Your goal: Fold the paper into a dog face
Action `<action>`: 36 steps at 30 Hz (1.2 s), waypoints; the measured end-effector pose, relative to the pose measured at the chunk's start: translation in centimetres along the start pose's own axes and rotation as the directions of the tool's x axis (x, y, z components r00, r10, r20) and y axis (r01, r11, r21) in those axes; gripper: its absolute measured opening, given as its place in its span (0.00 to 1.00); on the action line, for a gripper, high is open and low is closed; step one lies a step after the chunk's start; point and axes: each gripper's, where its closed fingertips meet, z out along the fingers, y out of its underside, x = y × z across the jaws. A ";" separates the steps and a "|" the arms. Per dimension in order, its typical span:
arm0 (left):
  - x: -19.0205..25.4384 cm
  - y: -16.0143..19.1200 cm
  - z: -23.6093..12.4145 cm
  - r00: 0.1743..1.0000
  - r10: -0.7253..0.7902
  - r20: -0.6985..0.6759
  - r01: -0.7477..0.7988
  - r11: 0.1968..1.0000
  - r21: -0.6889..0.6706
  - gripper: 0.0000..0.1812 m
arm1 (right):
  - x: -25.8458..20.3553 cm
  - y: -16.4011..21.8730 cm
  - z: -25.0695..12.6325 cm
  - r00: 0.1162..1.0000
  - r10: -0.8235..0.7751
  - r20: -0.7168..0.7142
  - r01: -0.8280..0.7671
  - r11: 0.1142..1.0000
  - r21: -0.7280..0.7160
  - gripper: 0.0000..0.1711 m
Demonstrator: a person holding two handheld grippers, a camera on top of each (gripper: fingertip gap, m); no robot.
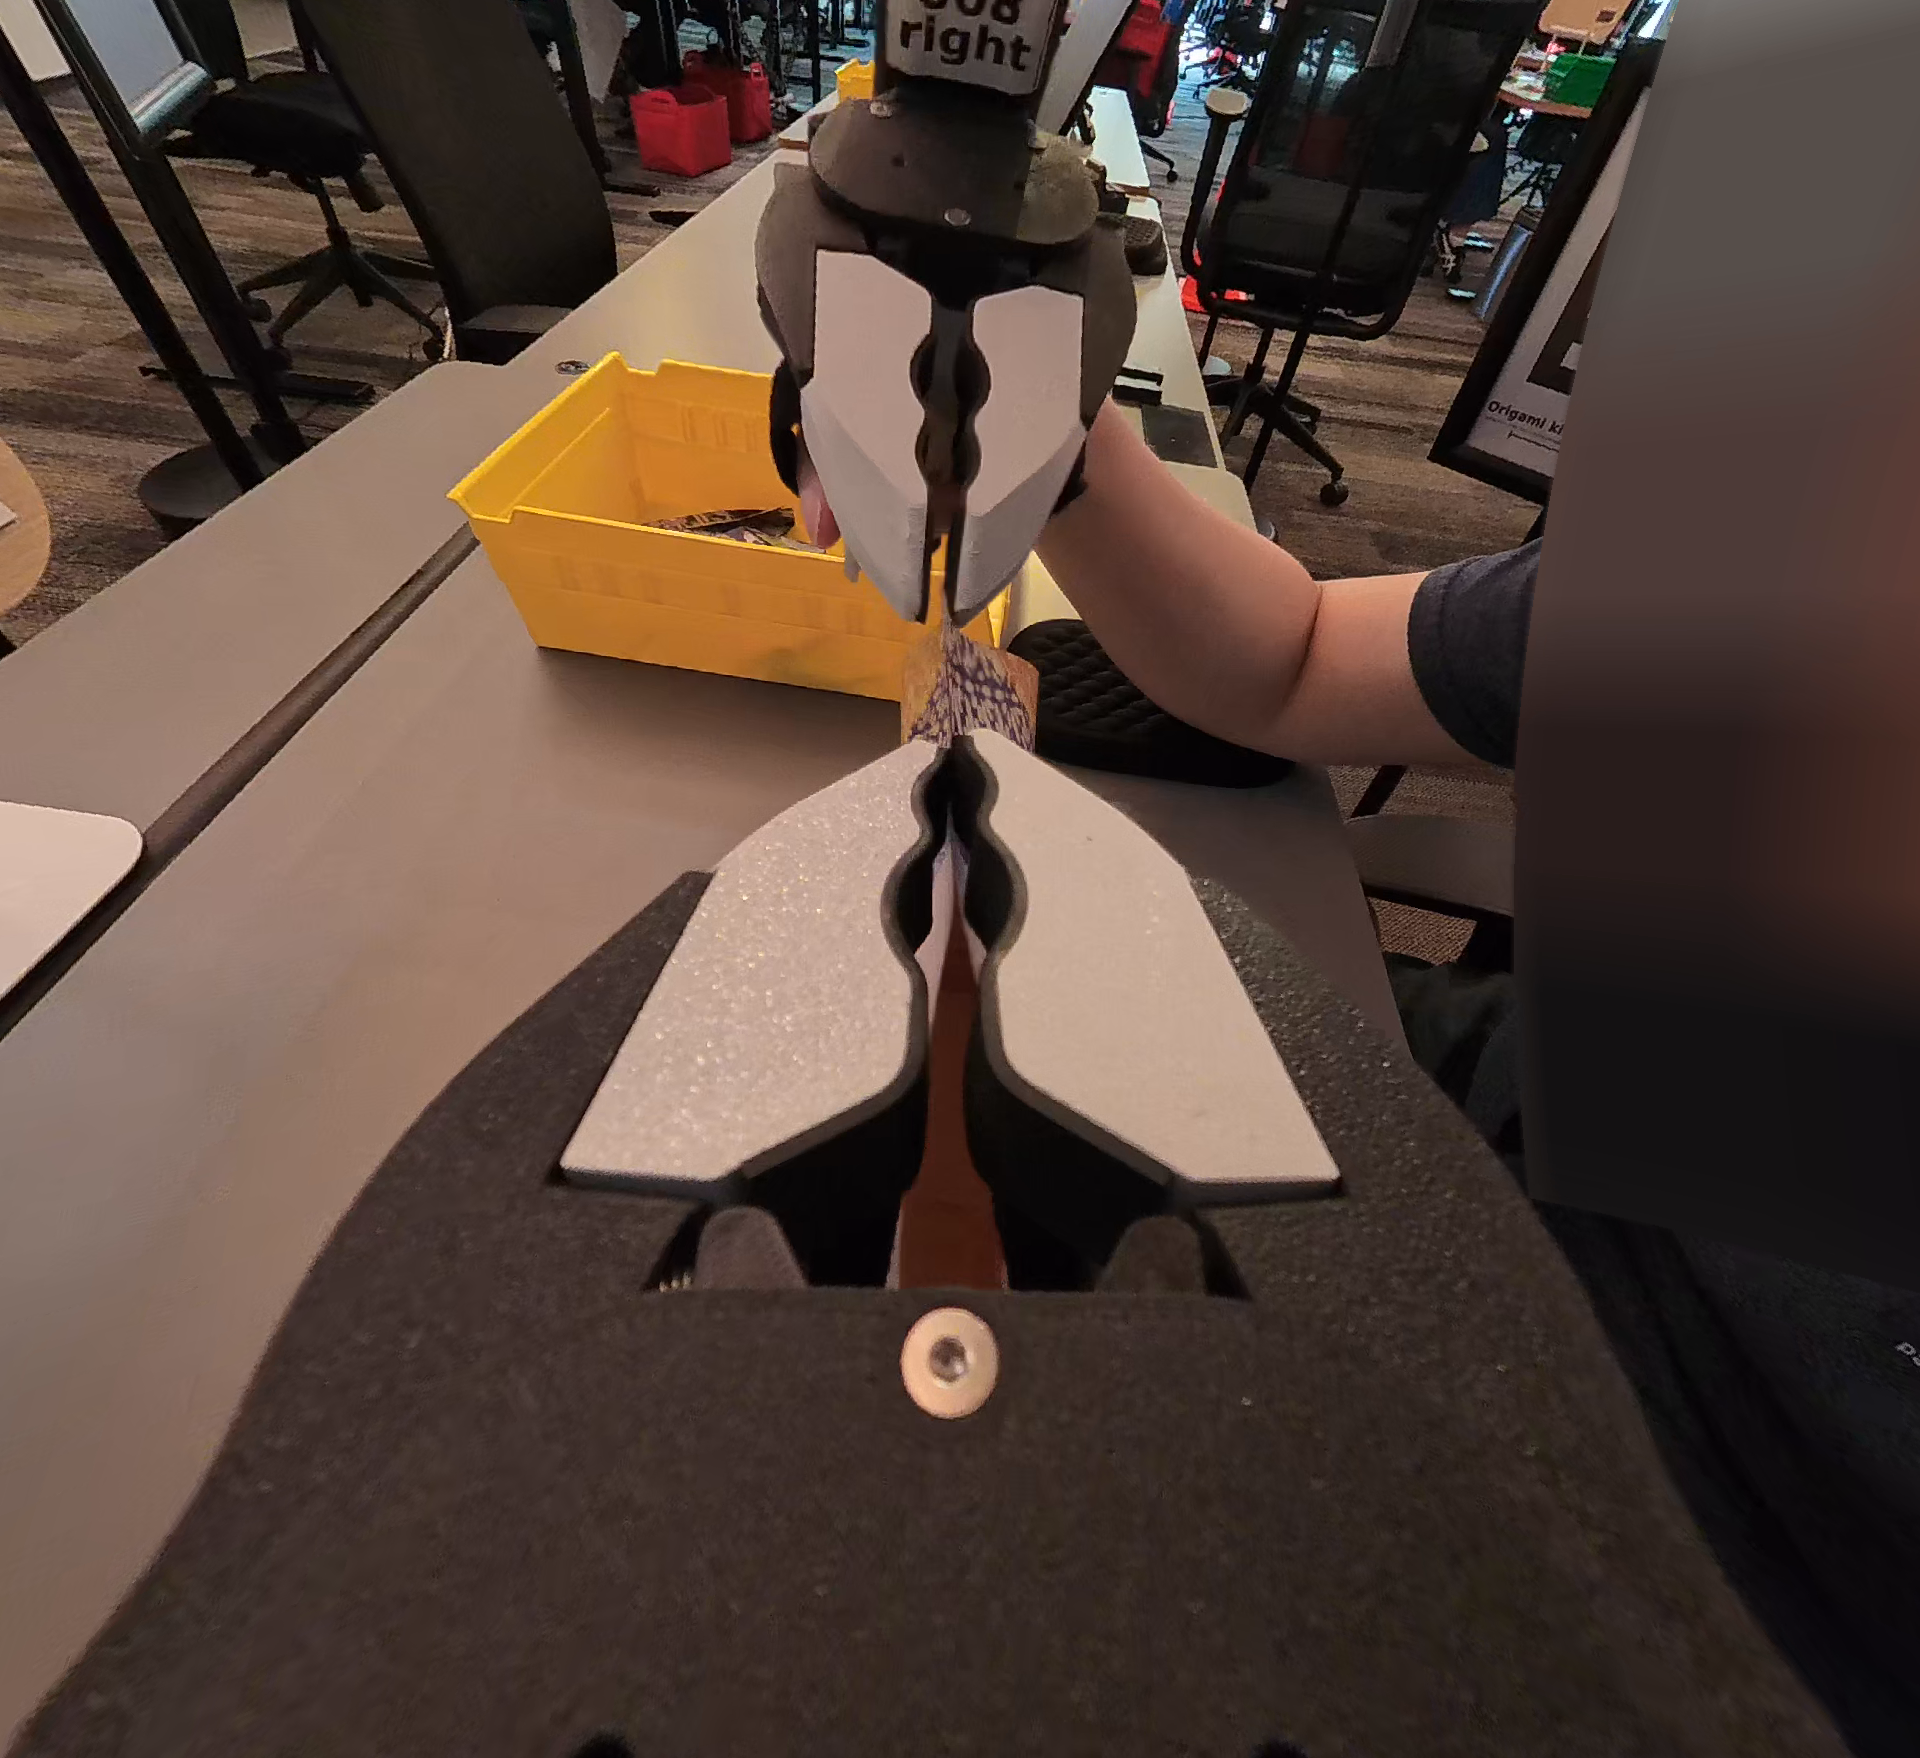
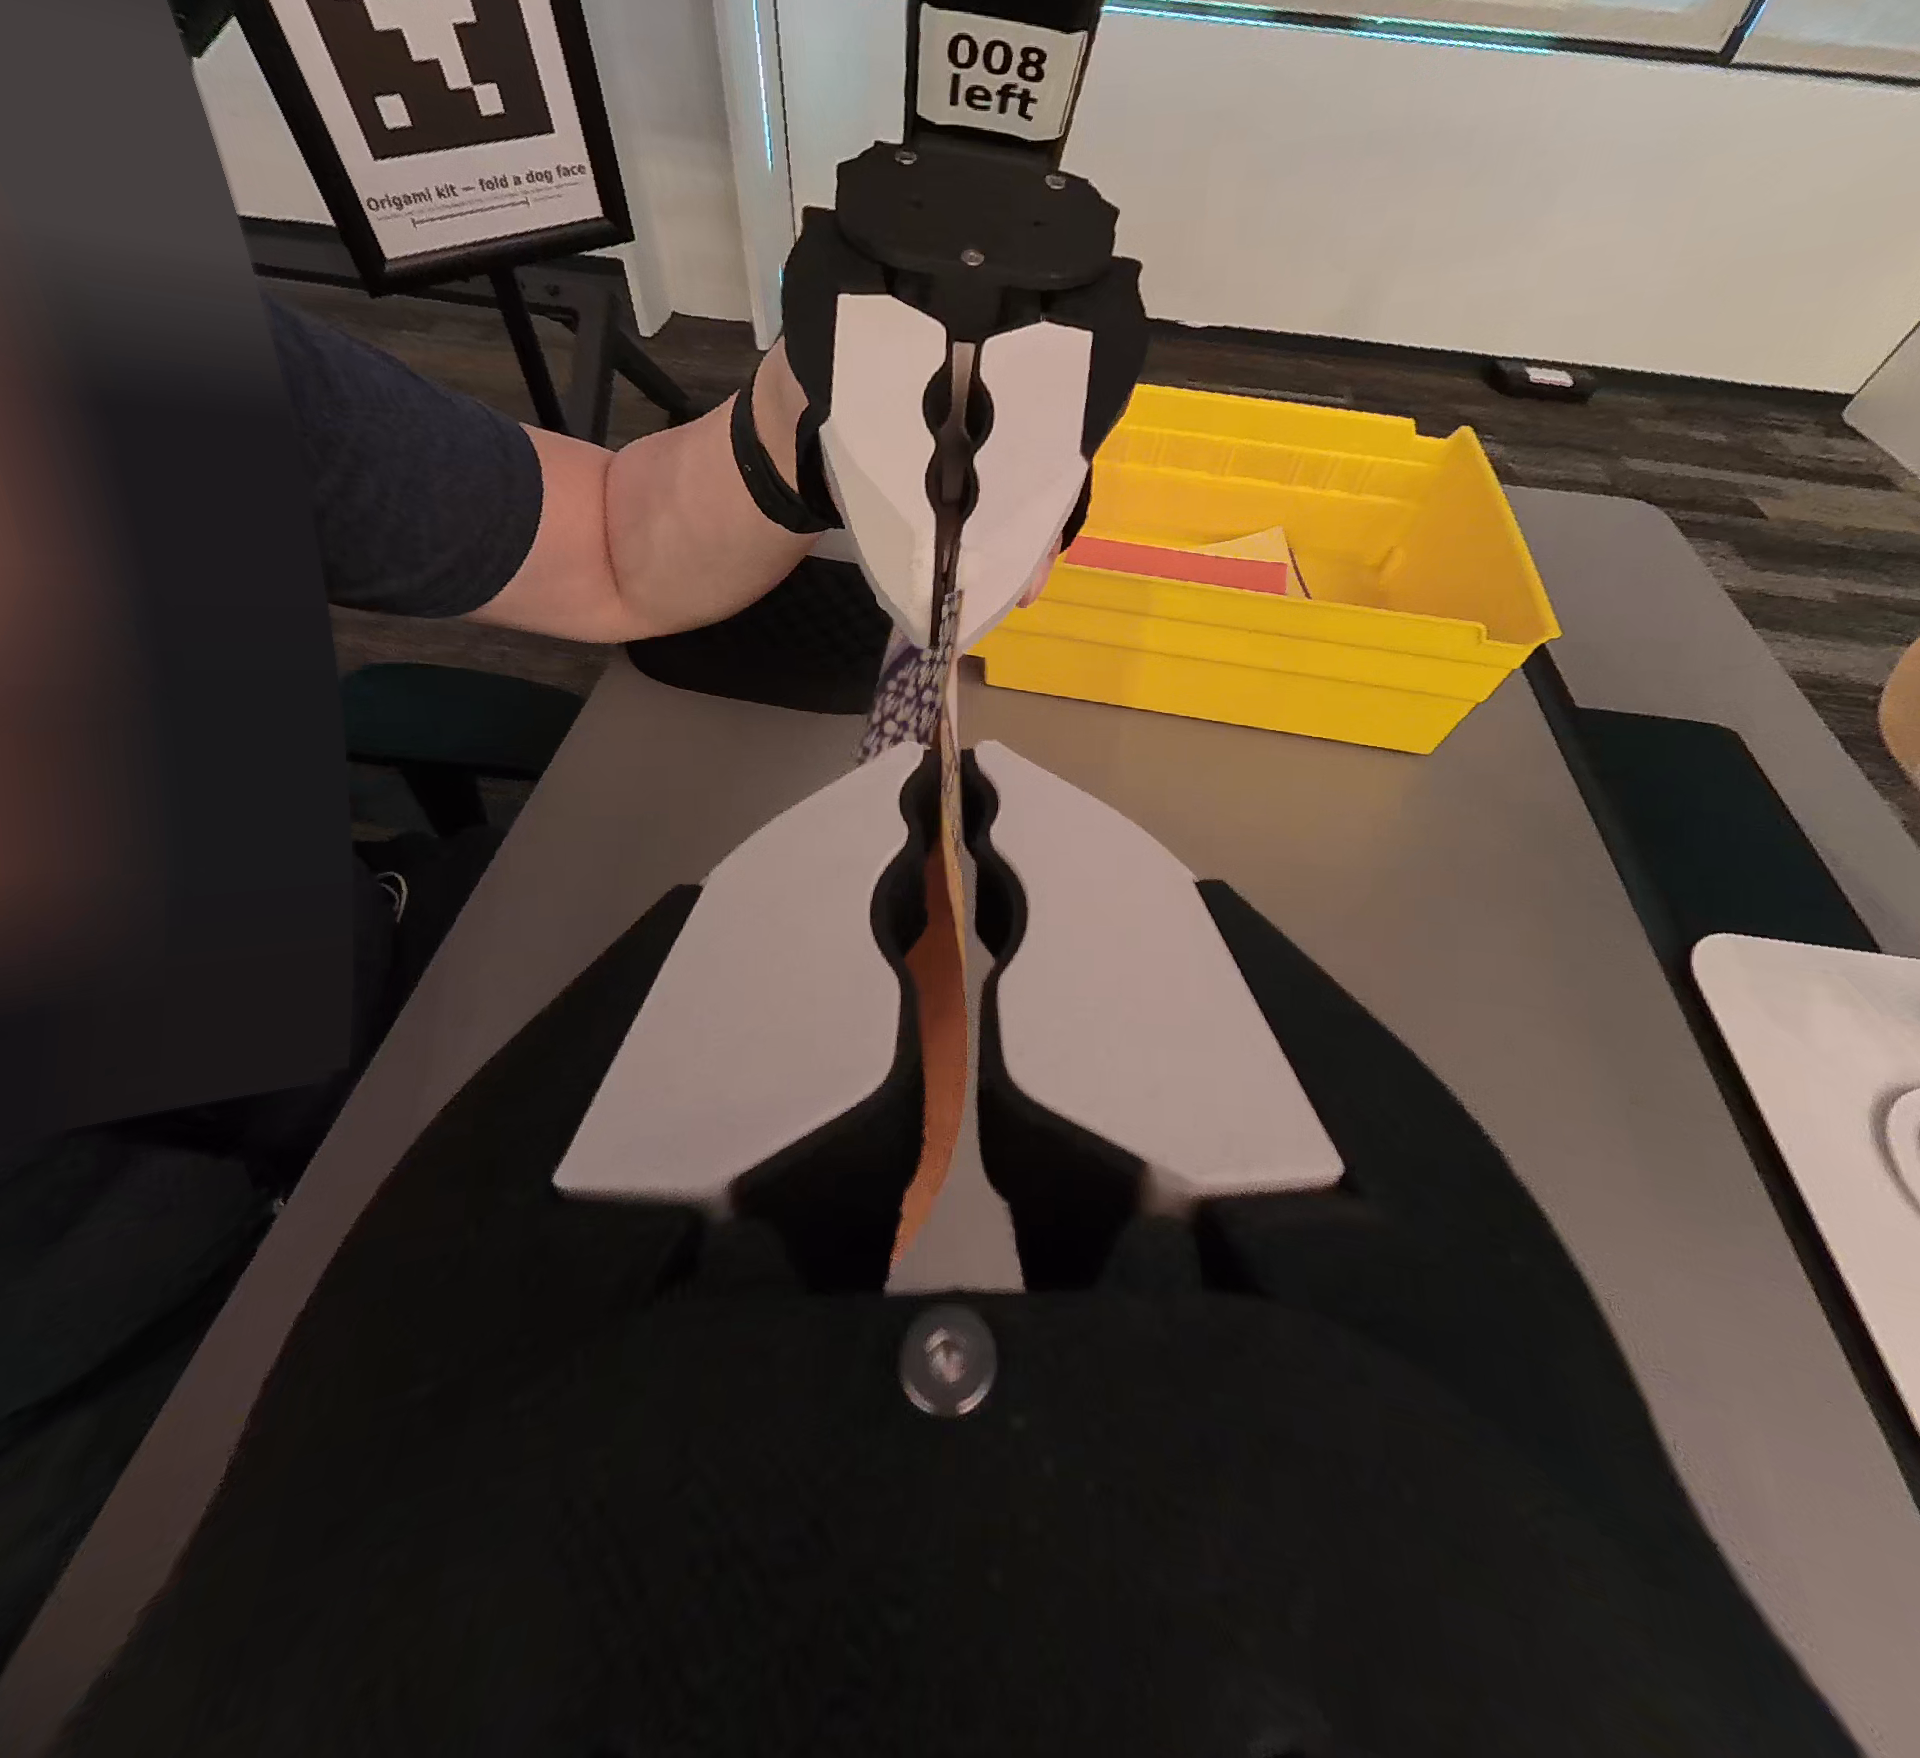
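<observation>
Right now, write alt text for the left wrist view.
Two grippers meet tip to tip above a grey table, both shut on a small patterned paper: the left gripper near, the right gripper opposite. A yellow bin sits behind.

Grey table (image 1: 436, 856), seamed where a second tabletop abuts. Resting on it: yellow plastic bin (image 1: 665, 586) holding paper sheets; black quilted pad (image 1: 1117, 711) beside the bin; a white flat object (image 2: 1808, 1116), possibly a tray, at one edge.
</observation>
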 end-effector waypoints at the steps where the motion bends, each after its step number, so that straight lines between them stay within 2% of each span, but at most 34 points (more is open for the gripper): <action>1: 0.0 0.0 0.0 1.000 0.001 -0.001 -0.001 1.000 0.000 0.00 | 0.1 0.0 0.0 1.000 0.010 -0.005 -0.010 1.000 0.003 0.02; 17: 0.0 -0.3 -0.2 1.000 0.028 0.010 -0.028 1.000 0.011 0.00 | -0.1 -0.4 0.3 0.995 0.082 0.065 -0.085 0.995 0.050 0.00; 29: 0.2 -0.4 -0.1 1.000 0.025 0.002 -0.025 1.000 0.017 0.00 | -0.2 -0.6 0.7 0.999 0.024 0.043 -0.027 0.997 0.072 0.00; 36: -0.2 -0.6 -0.2 0.999 0.037 0.032 -0.038 0.998 0.043 0.00 | 0.1 -0.7 0.6 0.993 0.104 0.060 -0.108 0.991 0.080 0.00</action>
